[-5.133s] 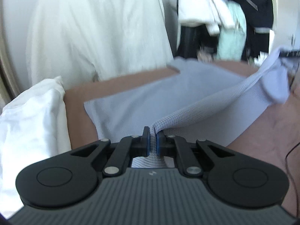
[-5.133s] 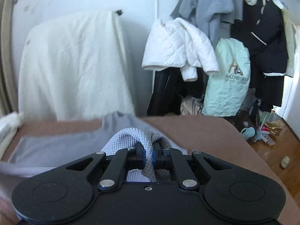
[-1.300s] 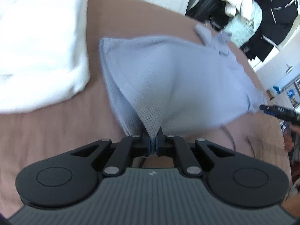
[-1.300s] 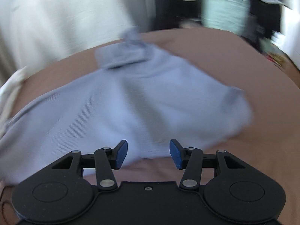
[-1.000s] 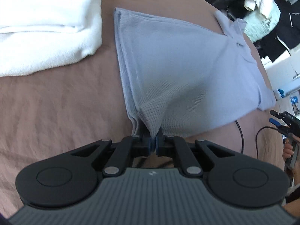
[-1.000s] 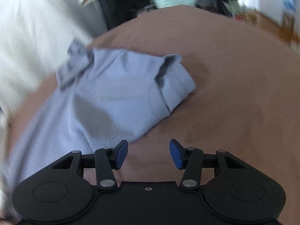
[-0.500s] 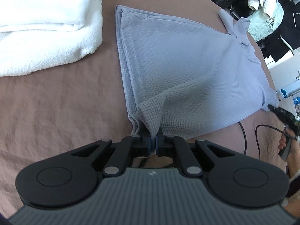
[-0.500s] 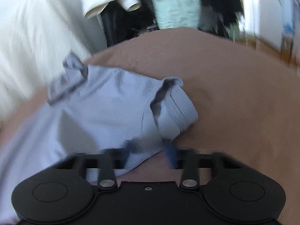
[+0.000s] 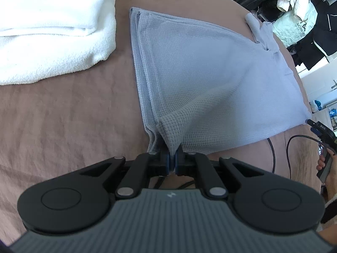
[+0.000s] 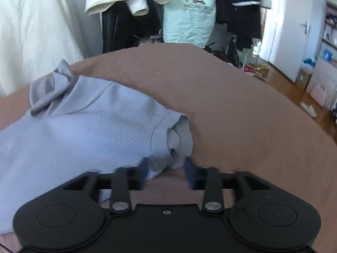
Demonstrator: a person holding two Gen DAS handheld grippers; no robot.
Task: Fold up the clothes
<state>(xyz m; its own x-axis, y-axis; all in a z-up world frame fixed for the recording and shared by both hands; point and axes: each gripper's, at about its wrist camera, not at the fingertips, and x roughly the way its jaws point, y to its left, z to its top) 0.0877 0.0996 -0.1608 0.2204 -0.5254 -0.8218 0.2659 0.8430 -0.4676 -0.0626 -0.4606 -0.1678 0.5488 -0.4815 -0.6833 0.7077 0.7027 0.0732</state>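
Note:
A light blue knit polo shirt [image 9: 210, 73] lies folded in half on the brown bedsheet [image 9: 63, 126]. My left gripper [image 9: 173, 161] is shut on the shirt's near hem corner, pinching it into a small raised peak. In the right wrist view the same shirt [image 10: 84, 126] shows its collar at the far left and a short sleeve [image 10: 179, 139] bunched just ahead. My right gripper [image 10: 166, 171] is open, its blue pads either side of the sleeve edge, blurred by motion. The right gripper also shows at the left wrist view's right edge [image 9: 316, 126].
A folded white towel [image 9: 52, 27] lies left of the shirt. A black cable [image 9: 273, 147] runs over the sheet near the shirt's right edge. Beyond the bed are a cream-draped chair [image 10: 35, 31], hanging coats [image 10: 189, 10] and a wood floor with clutter [image 10: 294, 84].
The shirt was laid flat on the bed. My right gripper let go, drew back, then moved in on the sleeve with jaws open. My left gripper keeps its hold on the hem.

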